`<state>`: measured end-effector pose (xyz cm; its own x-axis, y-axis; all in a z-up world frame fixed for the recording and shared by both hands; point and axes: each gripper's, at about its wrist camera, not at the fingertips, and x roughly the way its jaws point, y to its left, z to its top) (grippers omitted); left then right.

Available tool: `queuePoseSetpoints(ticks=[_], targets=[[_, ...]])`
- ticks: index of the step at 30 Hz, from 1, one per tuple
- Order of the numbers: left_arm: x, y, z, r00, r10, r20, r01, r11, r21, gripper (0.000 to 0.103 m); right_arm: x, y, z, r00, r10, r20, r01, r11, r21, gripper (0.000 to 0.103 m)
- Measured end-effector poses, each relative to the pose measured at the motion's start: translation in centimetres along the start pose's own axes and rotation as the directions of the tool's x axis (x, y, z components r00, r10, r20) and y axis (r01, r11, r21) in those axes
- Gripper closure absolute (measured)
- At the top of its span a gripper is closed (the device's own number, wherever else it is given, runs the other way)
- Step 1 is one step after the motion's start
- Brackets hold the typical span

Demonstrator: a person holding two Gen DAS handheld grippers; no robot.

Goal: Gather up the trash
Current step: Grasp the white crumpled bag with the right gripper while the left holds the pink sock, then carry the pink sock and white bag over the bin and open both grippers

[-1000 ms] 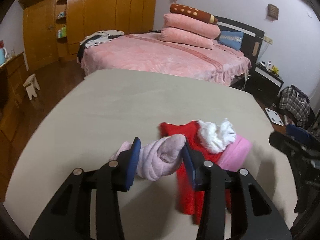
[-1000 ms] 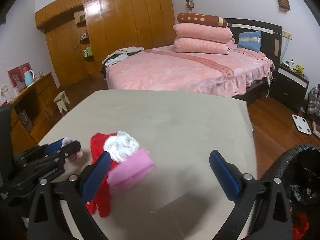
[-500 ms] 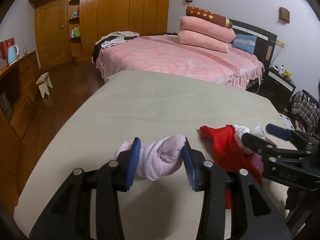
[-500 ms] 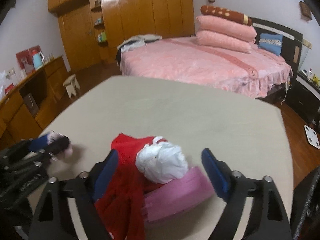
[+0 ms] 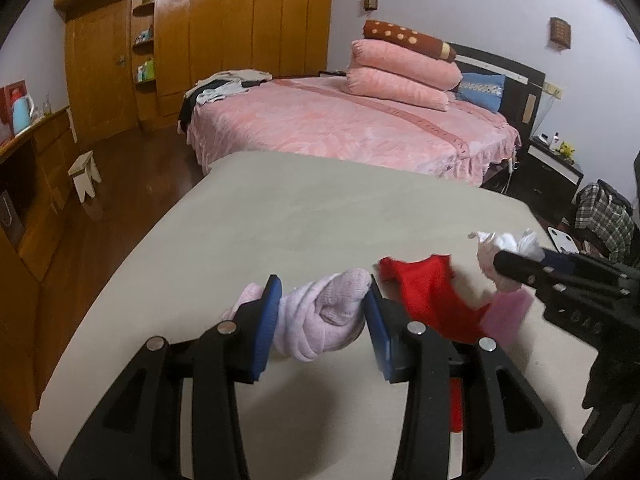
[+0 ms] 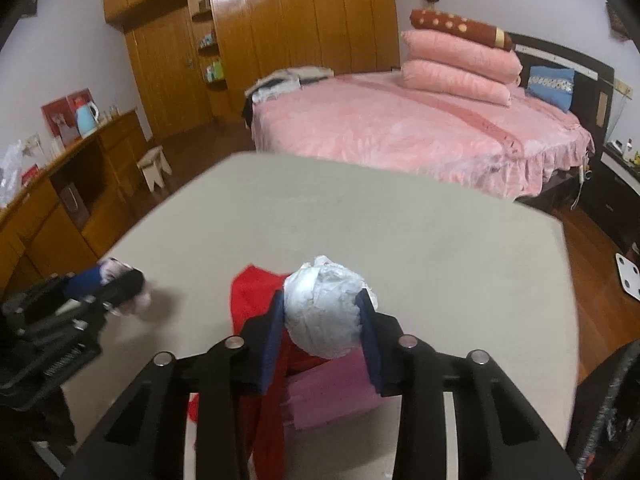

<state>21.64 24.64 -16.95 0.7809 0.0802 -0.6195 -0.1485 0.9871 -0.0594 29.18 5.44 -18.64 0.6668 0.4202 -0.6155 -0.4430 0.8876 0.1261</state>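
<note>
The right gripper point(image 6: 324, 320) is closing, its pads against a round white paper wad point(image 6: 326, 310) with no long axis, above the red cloth point(image 6: 256, 292) on the beige table point(image 6: 400, 232). The left gripper point(image 5: 322, 316) pinches a pale pink rolled cloth point(image 5: 320, 320) lying crosswise between its pads.

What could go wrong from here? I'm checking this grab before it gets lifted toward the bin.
1. The right gripper is closing on the crumpled white paper ball, which rests on the red cloth and pink sheet; either might snag and come along.
2. The left gripper is clamped on a rolled pink sock, which looks like laundry, not trash.
3. The two grippers work close together and could collide.
</note>
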Motion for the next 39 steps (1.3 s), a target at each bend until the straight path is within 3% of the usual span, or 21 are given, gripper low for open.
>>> queuePoseSetpoints(ticks=[13,29,39], targets=[[-6.3,-7.8,1.6,0.989,-0.12,0.088,0.114,0.991,0.073,0.063,-10.4,-4.2,0.2,0.992,-0.065,0.109,0.057,0.996,0.073,0.067],[-12.6,-19.3,-0.2,0.953,-0.284,0.108,0.264,0.95,0.168,0.063,-21.8,-10.4,-3.8,0.965,-0.201,0.17,0.176,0.972,0.153,0.067],[-16.1,-23.3,-1.2,0.926,-0.36,0.114,0.33,0.918,0.218,0.063,-27.0,-12.5,-5.0,0.939,-0.256,0.229,0.218,0.96,0.178,0.067]])
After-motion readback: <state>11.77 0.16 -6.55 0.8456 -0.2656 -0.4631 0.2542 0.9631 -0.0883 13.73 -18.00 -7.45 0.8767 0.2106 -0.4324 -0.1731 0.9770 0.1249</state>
